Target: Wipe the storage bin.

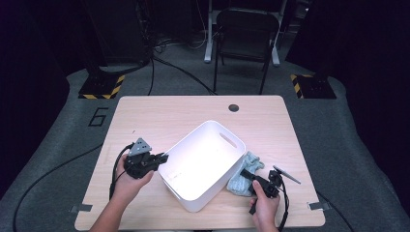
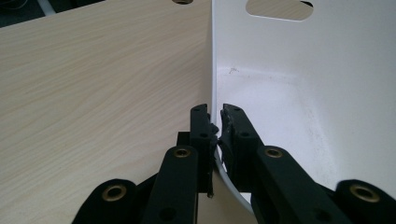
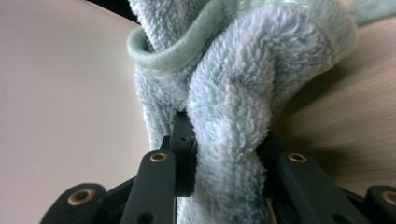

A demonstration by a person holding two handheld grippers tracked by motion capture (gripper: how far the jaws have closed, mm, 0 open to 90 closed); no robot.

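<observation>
A white plastic bin (image 1: 189, 138) with a handle slot sits at an angle in the middle of the wooden table (image 1: 159, 113). My left gripper (image 1: 163, 157) is shut on the bin's left rim. In the left gripper view, its jaws (image 2: 215, 114) pinch the thin wall (image 2: 299, 70), one inside and one outside. A fluffy light blue towel (image 1: 252, 162) lies bunched on the table against the bin's right side. My right gripper (image 1: 247, 175) is shut on a thick fold of the towel (image 3: 233, 93), close beside the bin's outer wall (image 3: 60, 93).
A round cable hole (image 1: 233, 108) sits near the table's far edge. A dark chair (image 1: 246, 34) stands behind the table. Stands with yellow-black striped bases (image 1: 102, 87) flank it on the grey floor. Bare wood lies beyond and left of the bin.
</observation>
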